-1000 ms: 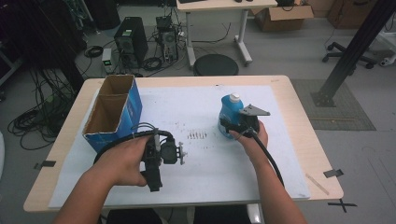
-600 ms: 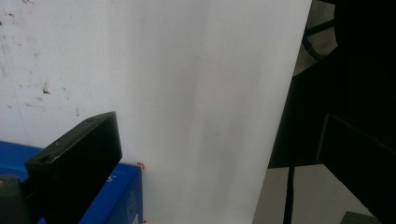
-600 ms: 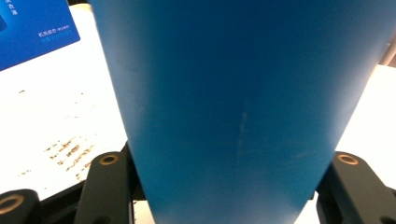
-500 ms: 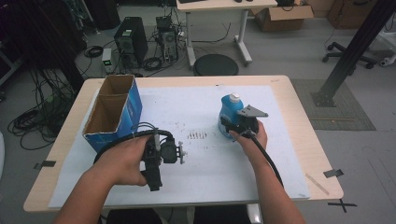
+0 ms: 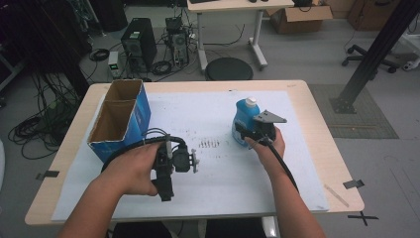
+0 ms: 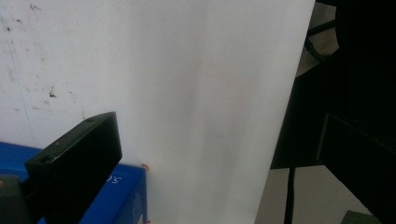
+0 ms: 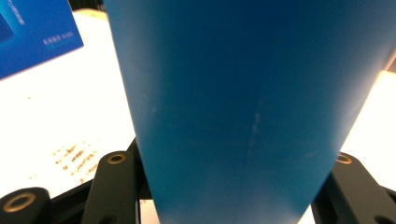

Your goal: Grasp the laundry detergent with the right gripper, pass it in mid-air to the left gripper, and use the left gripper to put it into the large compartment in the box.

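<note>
A blue bottle [image 5: 244, 118] with a white cap stands upright on the white sheet, right of the table's middle. My right gripper [image 5: 247, 132] is shut on its lower body from the near side. In the right gripper view the bottle [image 7: 233, 93] sits pressed between both black jaws of that gripper [image 7: 233, 191]. My left gripper [image 5: 173, 161] rests low over the sheet in the person's left hand, just right of an open blue cardboard box [image 5: 121, 121]. The left gripper [image 6: 219, 140] stands open, jaws wide apart, with bare white paper between them.
A white paper sheet [image 5: 208, 193] covers the wooden table [image 5: 317, 119], with small dark marks [image 5: 210, 144] at its middle. A corner of the blue box [image 6: 116, 200] shows by the left jaw. A round stool [image 5: 229, 69] and a computer tower [image 5: 138, 47] stand behind the table.
</note>
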The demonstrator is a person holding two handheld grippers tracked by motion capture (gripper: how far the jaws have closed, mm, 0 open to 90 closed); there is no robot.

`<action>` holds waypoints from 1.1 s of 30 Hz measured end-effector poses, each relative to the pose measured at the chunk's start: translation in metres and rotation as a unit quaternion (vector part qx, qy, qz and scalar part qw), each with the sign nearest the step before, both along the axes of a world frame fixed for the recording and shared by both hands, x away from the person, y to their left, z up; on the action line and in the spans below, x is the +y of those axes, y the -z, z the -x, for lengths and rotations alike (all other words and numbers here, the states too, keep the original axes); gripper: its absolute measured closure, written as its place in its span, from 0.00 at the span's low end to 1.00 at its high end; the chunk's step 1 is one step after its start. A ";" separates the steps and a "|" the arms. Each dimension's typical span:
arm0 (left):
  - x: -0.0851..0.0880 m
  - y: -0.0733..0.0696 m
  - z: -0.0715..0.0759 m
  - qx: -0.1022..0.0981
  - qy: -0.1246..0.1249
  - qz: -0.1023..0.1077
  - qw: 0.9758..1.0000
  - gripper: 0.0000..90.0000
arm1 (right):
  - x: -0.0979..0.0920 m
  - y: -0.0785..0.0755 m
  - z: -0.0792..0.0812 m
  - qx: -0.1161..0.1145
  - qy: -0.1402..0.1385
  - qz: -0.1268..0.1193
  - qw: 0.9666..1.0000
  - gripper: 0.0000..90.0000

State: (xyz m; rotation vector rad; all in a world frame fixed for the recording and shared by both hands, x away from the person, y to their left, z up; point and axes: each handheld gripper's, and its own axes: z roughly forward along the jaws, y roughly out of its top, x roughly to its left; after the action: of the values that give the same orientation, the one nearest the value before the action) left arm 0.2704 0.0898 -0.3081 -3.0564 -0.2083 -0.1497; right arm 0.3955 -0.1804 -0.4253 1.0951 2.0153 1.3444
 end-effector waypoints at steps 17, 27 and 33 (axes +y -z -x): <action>-0.006 -0.020 -0.010 -0.001 0.010 0.017 1.000 0.00 | -0.008 -0.071 0.030 -0.020 -0.172 0.006 0.985 0.50; -0.019 -0.033 -0.012 -0.008 0.022 0.017 1.000 0.00 | -0.011 -0.083 0.053 -0.023 -0.293 0.031 0.955 0.50; -0.025 -0.039 -0.013 -0.004 0.026 0.022 0.999 0.00 | -0.009 -0.080 0.059 -0.022 -0.329 0.046 0.943 0.50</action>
State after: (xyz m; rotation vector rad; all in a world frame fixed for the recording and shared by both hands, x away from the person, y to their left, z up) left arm 0.2830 0.0653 -0.2689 -3.1076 -0.1336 -0.1640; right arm 0.3361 -0.1894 -0.3455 0.3355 2.4945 1.5294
